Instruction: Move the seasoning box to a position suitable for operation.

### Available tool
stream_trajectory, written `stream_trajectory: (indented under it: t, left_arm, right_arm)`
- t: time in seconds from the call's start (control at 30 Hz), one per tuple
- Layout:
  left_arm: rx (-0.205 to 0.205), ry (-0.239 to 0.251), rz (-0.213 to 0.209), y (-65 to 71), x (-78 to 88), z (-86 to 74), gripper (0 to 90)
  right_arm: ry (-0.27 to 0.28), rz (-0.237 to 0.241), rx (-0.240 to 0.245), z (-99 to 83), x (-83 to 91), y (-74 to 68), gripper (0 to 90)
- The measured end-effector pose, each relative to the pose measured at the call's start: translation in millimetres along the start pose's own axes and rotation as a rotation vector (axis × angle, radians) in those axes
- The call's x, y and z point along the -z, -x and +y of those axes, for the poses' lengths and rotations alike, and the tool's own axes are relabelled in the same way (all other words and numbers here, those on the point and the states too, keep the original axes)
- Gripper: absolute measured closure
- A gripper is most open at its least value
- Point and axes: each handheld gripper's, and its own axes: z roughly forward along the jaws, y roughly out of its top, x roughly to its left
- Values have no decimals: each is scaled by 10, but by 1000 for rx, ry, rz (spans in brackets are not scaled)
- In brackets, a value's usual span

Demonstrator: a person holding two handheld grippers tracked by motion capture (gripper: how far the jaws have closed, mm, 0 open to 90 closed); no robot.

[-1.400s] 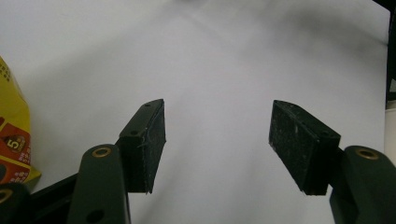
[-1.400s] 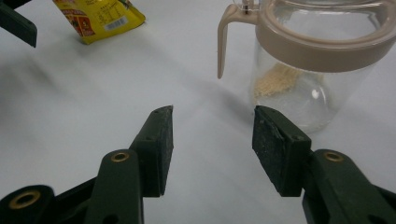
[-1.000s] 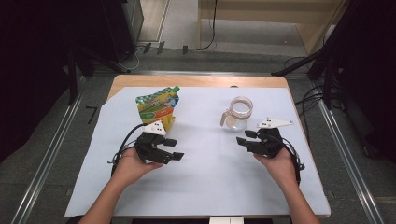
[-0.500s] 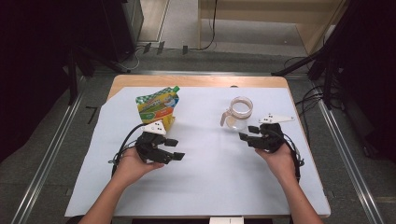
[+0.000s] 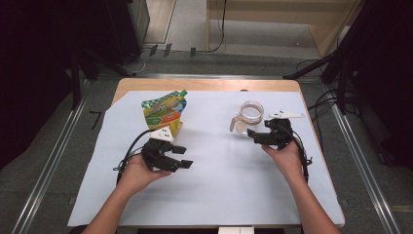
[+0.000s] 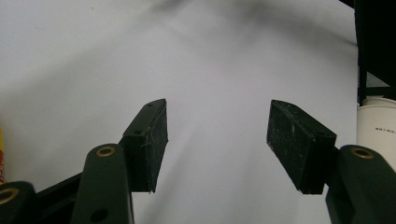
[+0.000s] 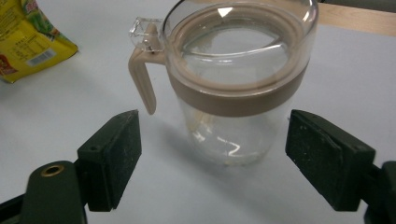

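A clear jar [image 5: 249, 116] with a beige band, lid ring and handle stands upright on the white sheet at the right. My right gripper [image 5: 253, 137] points at it from close by. Its jaws have just been opening, and they stand wide on either side of the jar [image 7: 233, 79] with neither pad touching the glass; the right gripper [image 7: 212, 158] is open. A yellow-green pouch [image 5: 163, 112] with a green cap lies at the left. Just in front of the pouch, my left gripper [image 5: 182, 157] hovers open over bare sheet, nothing between its jaws [image 6: 217, 140].
The white sheet [image 5: 214, 195] covers a wooden table [image 5: 204, 84] ringed by dark floor and metal rails. The pouch's corner [image 7: 28, 37] lies left of the jar. A white cylinder with small print [image 6: 378, 126] stands beyond the sheet's far edge.
My right gripper has moved closer to the jar and its jaws have spread wider. The left gripper, the pouch and the jar have kept their places.
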Motion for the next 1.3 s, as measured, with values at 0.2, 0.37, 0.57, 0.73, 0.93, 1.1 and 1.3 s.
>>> stream_trajectory:
  t: [0.2,0.37,0.57,0.73,0.93,1.1,1.3]
  left_arm:
    - [4,-6,5,-9,10,-12,410]
    - [11,-6,8,-3,23,-26,411]
    - [18,-17,8,11,30,-49,411]
    - [23,-16,7,22,41,-73,411]
    - [31,-12,7,18,56,-89,411]
    - [39,-11,10,24,46,-93,408]
    - [33,-20,11,35,33,-97,404]
  right_arm:
    - [-9,-23,2,38,-182,33,157]
    - [-4,-43,-6,22,-327,68,147]
    - [19,-64,1,-18,-469,61,116]
    - [41,-72,5,-31,-555,57,103]
    - [72,-76,-16,-45,-662,65,88]
    - [86,-89,-3,-45,-687,49,99]
    - [76,-120,34,-22,-660,15,116]
